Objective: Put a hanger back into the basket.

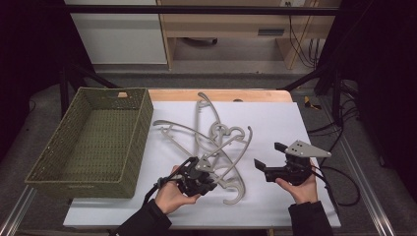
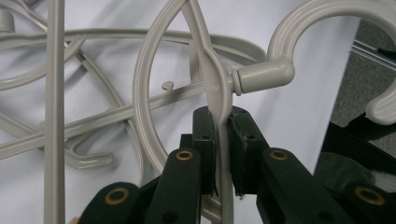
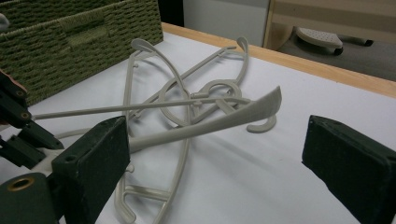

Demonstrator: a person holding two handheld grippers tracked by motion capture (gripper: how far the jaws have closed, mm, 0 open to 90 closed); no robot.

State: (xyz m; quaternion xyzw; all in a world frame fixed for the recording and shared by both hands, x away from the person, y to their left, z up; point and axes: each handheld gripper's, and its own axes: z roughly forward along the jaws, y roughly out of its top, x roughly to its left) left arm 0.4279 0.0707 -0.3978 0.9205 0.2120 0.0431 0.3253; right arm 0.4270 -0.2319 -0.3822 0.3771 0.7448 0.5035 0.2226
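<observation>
Hanger (image 2: 219,93) pinched in my left hand-held gripper (image 2: 223,126) – jaws clamped on its neck, my right hand-held gripper (image 3: 215,154) wide open, holding nothing – beside the pile on the tabletop (image 1: 275,123)

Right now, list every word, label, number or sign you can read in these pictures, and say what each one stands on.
None: no legible text in any view.
The woven basket, the grey hangers and the white table cover carry no print.
The dark plate on the wooden furniture at the back is too small and blurred to read.
The left gripper, shut on a hanger, and the open right gripper show no markings.
</observation>
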